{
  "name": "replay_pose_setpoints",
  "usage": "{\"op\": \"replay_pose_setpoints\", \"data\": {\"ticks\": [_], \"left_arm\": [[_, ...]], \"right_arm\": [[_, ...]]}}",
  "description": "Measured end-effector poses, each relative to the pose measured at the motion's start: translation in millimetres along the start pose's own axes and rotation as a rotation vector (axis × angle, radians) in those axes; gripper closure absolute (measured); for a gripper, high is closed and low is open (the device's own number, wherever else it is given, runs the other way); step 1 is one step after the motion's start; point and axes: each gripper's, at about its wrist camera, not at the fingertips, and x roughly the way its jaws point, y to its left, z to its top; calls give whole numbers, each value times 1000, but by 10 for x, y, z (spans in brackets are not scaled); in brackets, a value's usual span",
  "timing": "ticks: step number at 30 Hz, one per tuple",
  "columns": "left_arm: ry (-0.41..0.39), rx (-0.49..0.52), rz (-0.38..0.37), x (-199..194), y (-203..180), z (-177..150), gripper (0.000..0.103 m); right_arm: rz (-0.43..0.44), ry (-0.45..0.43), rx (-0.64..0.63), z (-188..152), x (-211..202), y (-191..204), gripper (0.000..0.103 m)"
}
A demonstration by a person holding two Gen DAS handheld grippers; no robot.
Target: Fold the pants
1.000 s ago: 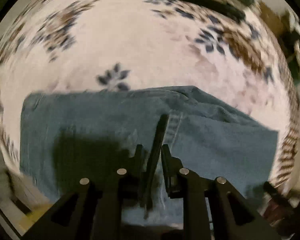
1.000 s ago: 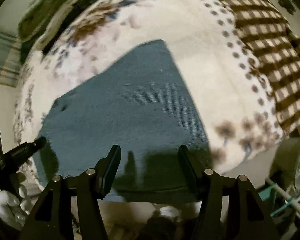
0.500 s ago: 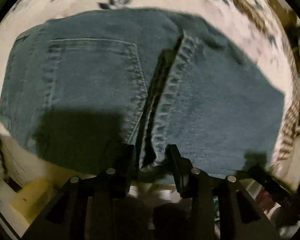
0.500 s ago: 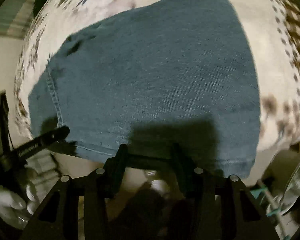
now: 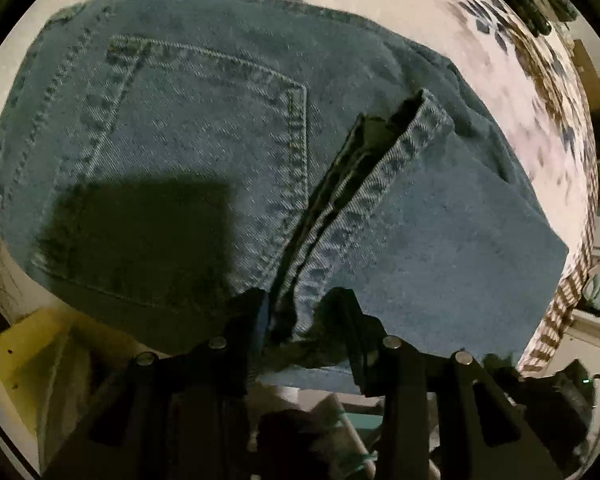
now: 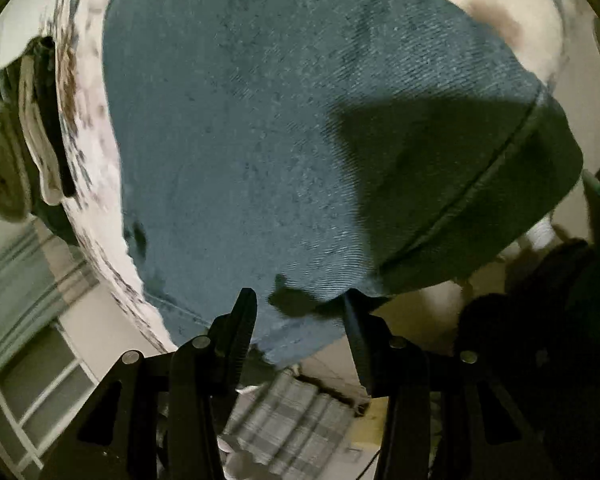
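The pants are running off the left wrist view's left edge, w/ a dark shadow covering the pocket's lower part, and the hem between the left hand-held gripper pads is sinking into shadow, so can't tell if it's being pinched. In the right wrist view the right hand-held gripper fingertips are overlapping the denim's near edge, grip unclear. The bedspread there is blurring, and the stuff under the bed edge is staying too dark to name.

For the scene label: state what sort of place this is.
Probably a home bedroom: the jeans lie on a floral bedspread, with a folded blanket beyond and household clutter below the bed's edge.
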Motion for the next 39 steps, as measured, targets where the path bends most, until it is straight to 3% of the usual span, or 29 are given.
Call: {"op": "replay_pose_setpoints", "data": {"ticks": [1, 2, 3, 7, 10, 13, 14, 15, 16, 18, 19, 23, 27, 30, 34, 35, 36, 38, 39], "left_arm": [[7, 10, 8, 43, 22, 25, 70], [14, 8, 9, 16, 114, 49, 70], [10, 9, 6, 29, 127, 40, 70], [6, 53, 39, 58, 39, -19, 69], [16, 17, 15, 33, -1, -21, 69], [-61, -27, -38, -233, 71, -32, 69], [-96, -41, -65, -350, 111, -51, 68], [-131, -59, -106, -480, 179, -72, 59], [-155, -78, -129, -563, 257, -87, 51], [-211, -125, -158, -709, 445, -132, 14], [-252, -166, -162, -787, 594, -178, 13], [-326, -398, -158, -816, 1308, -206, 13], [-394, -638, -207, -667, 2019, -314, 13], [-426, -725, -231, -519, 2387, -306, 13], [-431, -770, -258, -344, 2572, -239, 13], [-436, -763, -254, -333, 2579, -218, 20], [-440, -750, -245, -328, 2566, -186, 35], [-446, -722, -253, -348, 2552, -169, 56], [-452, -717, -247, -347, 2552, -159, 60]], "right_arm": [[-24, -15, -7, -12, -16, 20, 70], [-63, -29, -7, -17, -30, 14, 88], [-101, -34, 1, -12, -21, -8, 95], [-159, -34, -16, -5, 14, 5, 99], [-199, -20, -52, 7, 49, 105, 97], [-223, 8, -124, 16, 52, 255, 88], [-230, 9, -169, -5, 16, 322, 73], [-236, 6, -202, -7, -98, 290, 53], [-235, 4, -242, -34, -131, 356, 46], [-239, 8, -331, -104, -176, 488, 42], [-257, 5, -385, -153, -194, 566, 41], [-323, -36, -527, -300, -236, 824, 41], [-361, -70, -571, -301, -216, 1000, 41], [-378, -83, -573, -283, -150, 1048, 41], [-409, -100, -598, -291, -65, 1057, 41], [-415, -104, -604, -297, -34, 1070, 41], [-419, -106, -608, -299, -9, 1079, 41], [-428, -111, -612, -302, 34, 1092, 41], [-431, -113, -612, -305, 58, 1095, 41]]}}
